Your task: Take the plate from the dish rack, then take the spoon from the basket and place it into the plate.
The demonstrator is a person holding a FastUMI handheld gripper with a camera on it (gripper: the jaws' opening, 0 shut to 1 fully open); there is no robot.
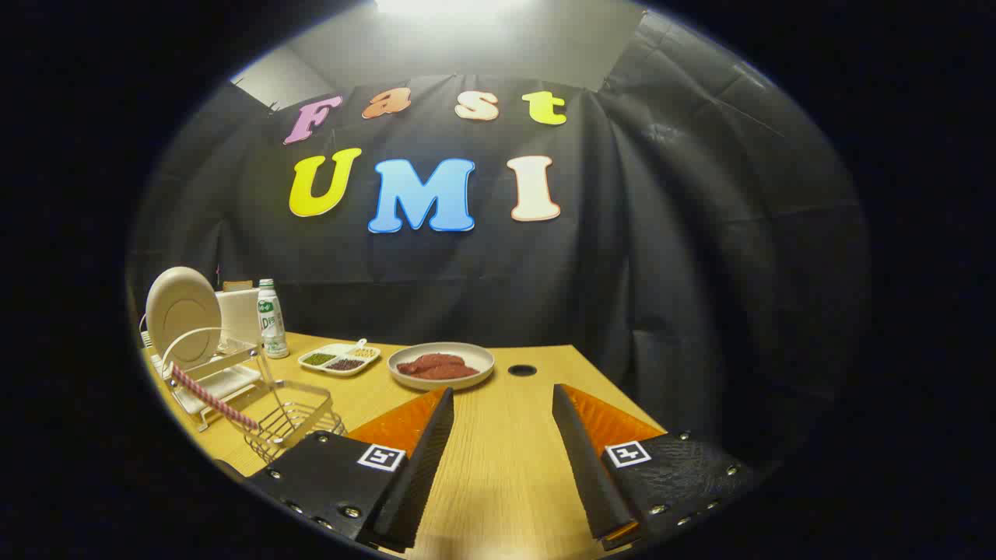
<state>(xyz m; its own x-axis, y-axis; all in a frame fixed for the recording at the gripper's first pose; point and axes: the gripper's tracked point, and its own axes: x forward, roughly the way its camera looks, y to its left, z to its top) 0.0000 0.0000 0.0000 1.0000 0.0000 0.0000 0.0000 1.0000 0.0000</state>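
Note:
A cream plate (183,309) stands upright in the white dish rack (210,381) at the table's far left. Just in front of the rack sits a wire basket (299,416), and the spoon's (212,398) pink striped handle sticks out of it toward the rack. My gripper (502,400) hovers over the wooden table (498,474) to the right of the basket. Its two black fingers are spread wide with only bare wood between them, so it is open and holds nothing.
Beyond the fingers lies a shallow plate of red meat (440,364). Left of it is a divided tray of beans (340,359) and a white bottle (271,319). A round cable hole (522,370) marks the tabletop near the far edge.

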